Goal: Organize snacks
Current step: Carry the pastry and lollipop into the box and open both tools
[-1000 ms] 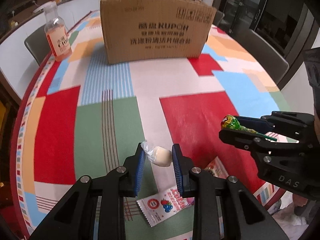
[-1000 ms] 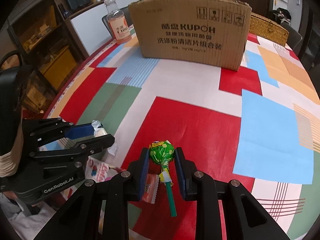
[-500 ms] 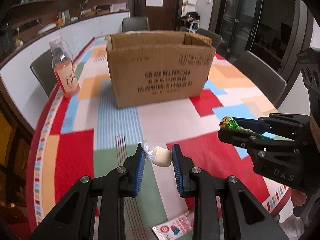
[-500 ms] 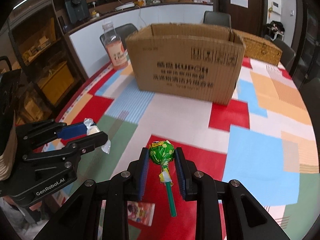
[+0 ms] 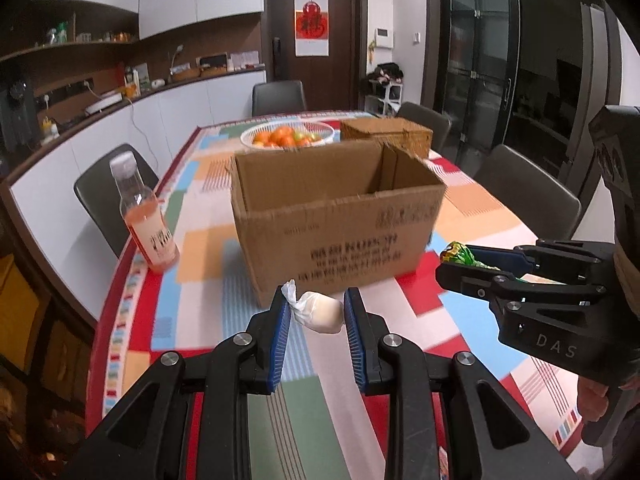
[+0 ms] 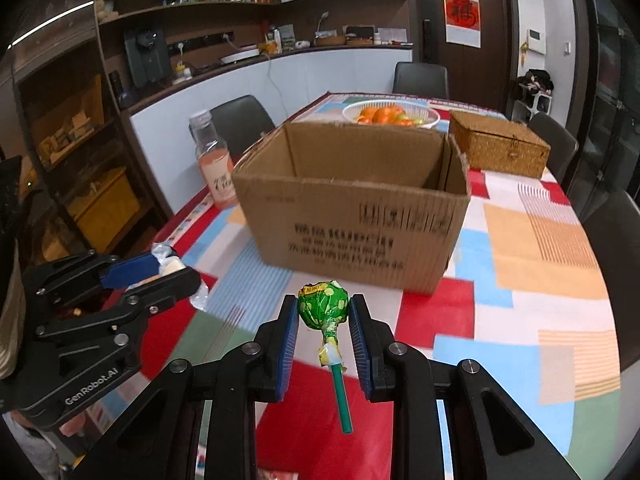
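My left gripper (image 5: 316, 316) is shut on a cream-coloured wrapped candy (image 5: 320, 313) with a twisted clear wrapper end. My right gripper (image 6: 324, 312) is shut on a green lollipop (image 6: 323, 303), whose green stick hangs down toward the camera. Both are held in the air above the patchwork tablecloth, in front of an open brown cardboard box (image 5: 340, 232) (image 6: 352, 220). In the left wrist view the right gripper (image 5: 460, 258) sits to the right with the lollipop (image 5: 458, 255) at its tip. Seen from the right wrist, the left gripper (image 6: 168, 270) is at the left, holding the candy (image 6: 171, 266).
A bottle of orange drink (image 5: 146, 216) (image 6: 214, 168) stands left of the box. Behind the box are a white basket of oranges (image 5: 288, 136) (image 6: 390, 114) and a woven lidded box (image 6: 498, 144). Grey chairs (image 5: 524, 192) ring the table. A person's hand (image 5: 592, 404) grips the right tool.
Both grippers have risen and tilted up with their snacks still held. The box's open inside and the far table now show; the packet on the table has dropped out of view.
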`<state>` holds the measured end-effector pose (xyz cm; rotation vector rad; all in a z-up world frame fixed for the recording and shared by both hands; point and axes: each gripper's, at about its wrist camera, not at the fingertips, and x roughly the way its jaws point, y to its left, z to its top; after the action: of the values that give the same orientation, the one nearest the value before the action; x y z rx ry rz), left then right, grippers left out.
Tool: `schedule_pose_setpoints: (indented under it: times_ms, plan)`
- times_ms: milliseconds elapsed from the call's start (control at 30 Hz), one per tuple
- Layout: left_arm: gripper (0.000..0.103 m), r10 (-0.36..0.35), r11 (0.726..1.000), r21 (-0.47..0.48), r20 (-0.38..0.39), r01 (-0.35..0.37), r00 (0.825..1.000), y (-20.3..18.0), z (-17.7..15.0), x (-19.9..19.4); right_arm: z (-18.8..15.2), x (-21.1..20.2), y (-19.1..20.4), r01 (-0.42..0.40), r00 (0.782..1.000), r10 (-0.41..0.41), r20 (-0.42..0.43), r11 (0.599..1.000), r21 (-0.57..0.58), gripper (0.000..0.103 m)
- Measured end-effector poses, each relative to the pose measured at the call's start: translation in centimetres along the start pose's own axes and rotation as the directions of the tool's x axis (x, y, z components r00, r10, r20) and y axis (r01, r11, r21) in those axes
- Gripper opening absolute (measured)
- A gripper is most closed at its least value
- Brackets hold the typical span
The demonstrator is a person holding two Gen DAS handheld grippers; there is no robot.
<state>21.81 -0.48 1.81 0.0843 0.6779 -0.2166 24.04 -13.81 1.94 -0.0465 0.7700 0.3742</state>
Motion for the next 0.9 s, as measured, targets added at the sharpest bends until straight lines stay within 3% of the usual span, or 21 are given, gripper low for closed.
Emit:
schedule_pose_setpoints:
  times_ms: [567, 900]
  plan:
    - [0.027, 0.017, 1.0, -0.003, 0.071, -0.017, 0.997, 1.8, 7.4, 2.9, 7.5, 2.0, -1.4, 0.034, 0.996, -0.035, 0.084, 0.999, 0.008, 0.027]
    - [0.028, -0.001, 1.0, -0.024, 0.016, 0.001, 1.0, 2.8, 11.6, 7.5, 11.1, 4.7, -3.5, 0.067, 0.996, -0.068, 0.055, 0.997, 0.031, 0.027]
